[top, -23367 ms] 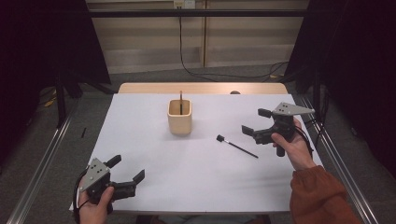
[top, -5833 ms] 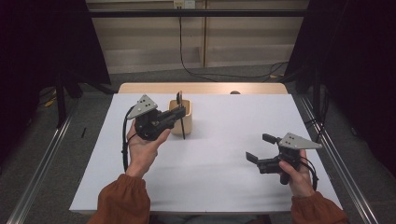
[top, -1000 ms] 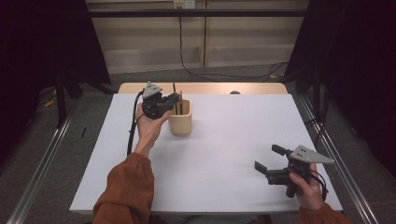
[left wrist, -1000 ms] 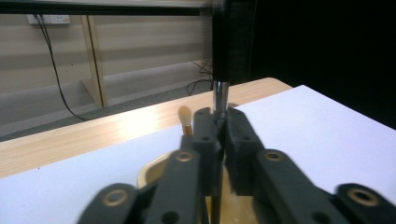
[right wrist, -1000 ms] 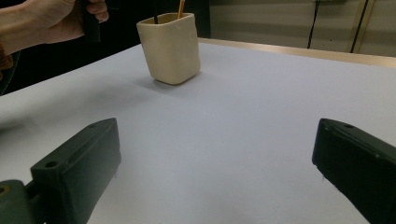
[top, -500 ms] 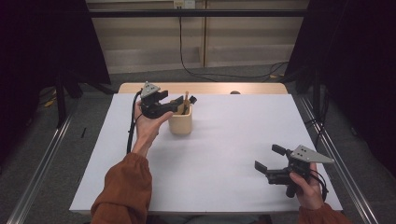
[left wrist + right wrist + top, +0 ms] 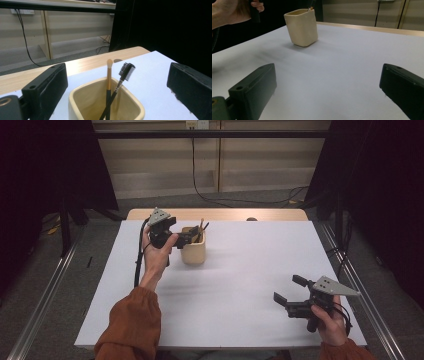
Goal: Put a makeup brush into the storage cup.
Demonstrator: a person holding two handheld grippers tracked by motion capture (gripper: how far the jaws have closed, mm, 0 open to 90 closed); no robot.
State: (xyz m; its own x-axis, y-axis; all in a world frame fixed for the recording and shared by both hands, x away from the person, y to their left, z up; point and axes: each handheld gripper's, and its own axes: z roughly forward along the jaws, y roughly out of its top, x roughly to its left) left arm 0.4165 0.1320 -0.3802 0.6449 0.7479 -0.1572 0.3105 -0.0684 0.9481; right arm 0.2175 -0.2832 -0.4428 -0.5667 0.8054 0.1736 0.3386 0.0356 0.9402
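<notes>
Two makeup brushes stand in the cream square ceramic cup [image 7: 106, 100]: a slim brush with a gold ferrule and a pale soft tip [image 7: 109, 75], nearly upright, and a thin black brow brush with a small comb head [image 7: 126, 71], leaning to one side so that the two handles cross low inside the cup. The cup [image 7: 193, 249] stands on the white table cover [image 7: 240, 285], toward the far left part of it, near the wooden edge of the table [image 7: 225, 214].

The left gripper [image 7: 189, 237] hangs just above the cup's rim with its jaws spread wide, one on each side of the opening, and it grips nothing. Both brushes are free of the jaws, so the judgement is that placing the brushes is finished and the step in hand is to take the gripper away.

To do this well, the person should probably lift the gripper straight up before moving it sideways, with the jaws kept wide, because the brush heads stand higher than the rim and a sideways move could catch the leaning brow brush or tip the cup.

The right gripper [image 7: 292, 296] is well apart, at the near right corner of the cover, also with jaws apart and empty; it has no need to move.
</notes>
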